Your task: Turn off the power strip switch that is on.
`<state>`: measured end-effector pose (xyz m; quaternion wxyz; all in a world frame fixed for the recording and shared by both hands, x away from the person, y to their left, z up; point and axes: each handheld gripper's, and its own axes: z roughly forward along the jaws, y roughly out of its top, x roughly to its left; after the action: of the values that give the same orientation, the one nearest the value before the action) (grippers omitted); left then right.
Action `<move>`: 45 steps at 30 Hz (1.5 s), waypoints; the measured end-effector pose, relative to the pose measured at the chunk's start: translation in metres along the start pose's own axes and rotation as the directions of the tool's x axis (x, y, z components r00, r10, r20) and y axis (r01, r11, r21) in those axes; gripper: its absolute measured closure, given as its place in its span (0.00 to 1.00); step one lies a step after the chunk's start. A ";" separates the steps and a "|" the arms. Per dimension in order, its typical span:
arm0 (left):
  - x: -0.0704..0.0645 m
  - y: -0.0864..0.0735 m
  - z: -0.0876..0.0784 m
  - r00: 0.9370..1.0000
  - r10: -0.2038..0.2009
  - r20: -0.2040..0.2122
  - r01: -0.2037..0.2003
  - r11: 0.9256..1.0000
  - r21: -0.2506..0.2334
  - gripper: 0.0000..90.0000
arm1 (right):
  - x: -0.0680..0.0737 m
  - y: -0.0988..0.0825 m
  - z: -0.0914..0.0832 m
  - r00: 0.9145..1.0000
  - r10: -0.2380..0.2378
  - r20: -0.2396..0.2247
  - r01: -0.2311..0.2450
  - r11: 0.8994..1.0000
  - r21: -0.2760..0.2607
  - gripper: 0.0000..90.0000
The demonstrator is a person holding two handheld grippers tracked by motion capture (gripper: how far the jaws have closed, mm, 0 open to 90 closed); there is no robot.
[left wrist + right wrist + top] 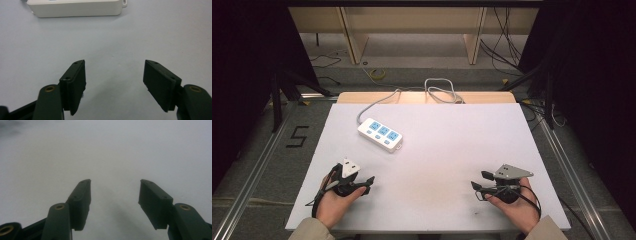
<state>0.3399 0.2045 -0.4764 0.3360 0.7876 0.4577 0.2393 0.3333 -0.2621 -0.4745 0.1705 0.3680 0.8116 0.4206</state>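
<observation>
We hold a tool in each hand near the worktop's [437, 150] near edge: left tool [371, 181] and right tool [474, 186], both with jaws wide apart and empty. The white plastic power strip with three blue sockets [380, 134] lies toward the far-left corner, cable trailing off the far edge. It looks rigid, light, fairly smooth; gripping across its narrow sides seems safest.

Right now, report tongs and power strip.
Left tongs open, empty. Right tongs open, empty. Power strip untouched on table, ahead of left tongs. Nothing between.
</observation>
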 end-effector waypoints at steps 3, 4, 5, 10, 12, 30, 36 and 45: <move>0.001 0.000 -0.001 1.000 -0.002 -0.001 0.002 1.000 0.002 0.49 | 0.001 0.000 0.000 1.000 -0.001 0.000 0.001 1.000 0.001 0.49; 0.001 0.000 -0.001 1.000 -0.001 -0.003 0.001 1.000 0.005 0.55 | 0.001 0.000 0.000 1.000 0.001 0.000 -0.001 1.000 0.000 0.49; 0.002 0.000 -0.003 1.000 0.008 -0.008 -0.008 1.000 0.019 0.63 | 0.001 0.000 0.000 1.000 0.002 0.001 -0.002 1.000 0.000 0.49; 0.005 0.001 -0.010 0.999 0.023 -0.037 -0.022 0.999 0.039 0.99 | 0.002 0.000 0.000 1.000 0.000 -0.001 0.000 1.000 0.003 0.49; 0.006 0.002 -0.010 0.999 0.020 -0.043 -0.018 0.999 0.050 0.99 | 0.002 0.000 0.000 1.000 0.002 -0.001 -0.002 1.000 0.001 0.49; 0.017 0.022 -0.004 0.999 -0.009 -0.048 0.012 0.998 0.056 1.00 | 0.002 0.001 0.002 1.000 -0.008 -0.002 0.008 1.000 0.008 0.49; 0.022 0.031 0.001 0.999 -0.013 -0.050 0.017 0.998 0.064 1.00 | 0.001 0.001 0.001 1.000 -0.006 -0.001 0.006 1.000 0.009 0.49; 0.029 0.040 0.005 0.998 -0.016 -0.055 0.021 0.996 0.084 1.00 | 0.002 0.001 0.001 1.000 -0.009 -0.002 0.009 1.000 0.008 0.49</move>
<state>0.3790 0.2139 -0.4481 0.2920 0.7901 0.4837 0.2378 0.3333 -0.2600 -0.4745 0.1701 0.3648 0.8149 0.4171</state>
